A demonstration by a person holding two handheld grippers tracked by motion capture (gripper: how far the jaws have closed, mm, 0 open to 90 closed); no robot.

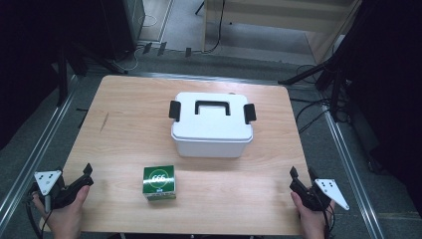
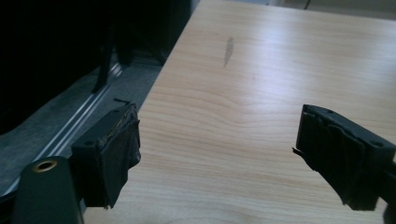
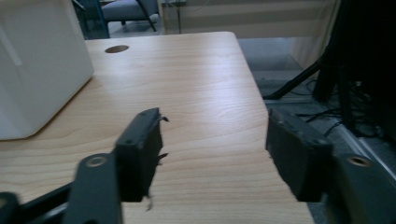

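**Grippers parked, box and cube waiting**

Cube first: the small green cardboard cube with white lettering point(image 1: 159, 182) sits low and centre-left in the high view, on the light wooden table point(image 1: 124, 124), just below the big white plastic storage box with a black handle and black side latches point(image 1: 212, 124). The two stand apart, a strip of bare wood between them. The cube has no real long axis; it sits turned a touch, its printed top face up and one side face toward the bottom edge of the frame. The storage box runs its long side left to right across the frame, handle along that same line, lid on and a latch at each end.

Out to the corners now. The left gripper point(image 1: 84, 175) rests at the lower left of the high view, held in a hand, jaws spread wide with nothing between them; the left gripper view confirms it, bare wood showing between the two black pads point(image 2: 114, 149). The right gripper point(image 1: 301, 175) sits at the lower right, likewise wide open and empty, and in the right gripper view the white box wall point(image 3: 37, 70) fills the upper left.

My read: nothing has started yet, this is the ready stance. The cube lies nearest the left gripper, so the likely opener is a reach toward frame centre, jaws squared to two opposite side faces before closing. If the box is to open, both latches need releasing first.
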